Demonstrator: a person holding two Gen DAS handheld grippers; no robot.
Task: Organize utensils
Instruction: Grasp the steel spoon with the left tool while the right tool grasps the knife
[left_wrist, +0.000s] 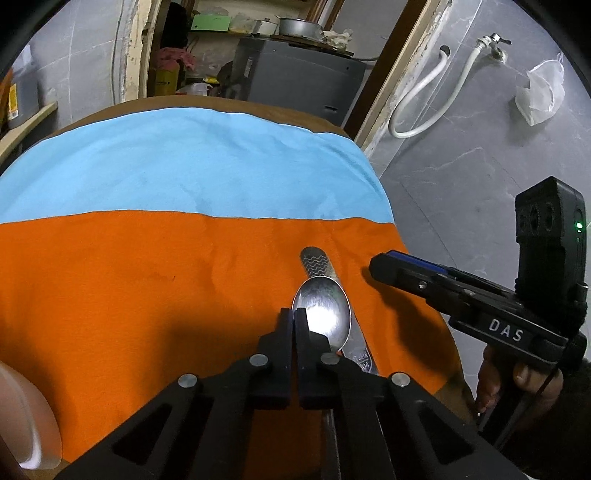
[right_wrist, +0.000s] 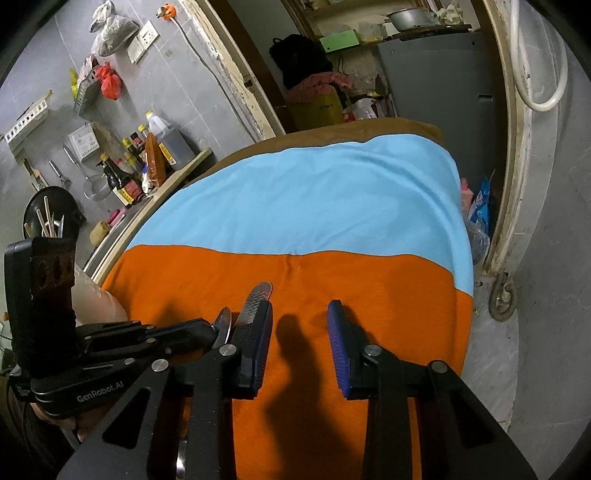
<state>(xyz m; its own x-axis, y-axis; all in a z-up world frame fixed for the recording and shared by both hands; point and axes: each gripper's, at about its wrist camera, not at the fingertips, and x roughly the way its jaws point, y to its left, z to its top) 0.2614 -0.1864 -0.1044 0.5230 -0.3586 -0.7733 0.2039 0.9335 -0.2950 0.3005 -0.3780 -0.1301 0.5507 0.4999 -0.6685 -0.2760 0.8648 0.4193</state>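
A steel spoon (left_wrist: 325, 310) shows its shiny bowl just past my left gripper (left_wrist: 294, 314), which is shut on the bowl's left rim. In the right wrist view the same spoon (right_wrist: 224, 325) appears edge-on at the tip of the left gripper (right_wrist: 211, 332). Under the spoon, on the orange cloth, lies a flat utensil with a wave-patterned handle (left_wrist: 317, 263). My right gripper (right_wrist: 299, 306) stands open over bare orange cloth, with the patterned handle (right_wrist: 258, 293) just outside its left finger (right_wrist: 255, 343). From the left wrist view the right gripper (left_wrist: 384, 264) reaches in from the right.
A blue and orange cloth (left_wrist: 166, 177) covers the table, whose right edge drops to grey floor (left_wrist: 461, 177). A black holder with chopsticks (right_wrist: 48, 218) and a shelf of bottles (right_wrist: 147, 162) stand at the left. A pale rounded object (left_wrist: 26, 417) sits at the near left.
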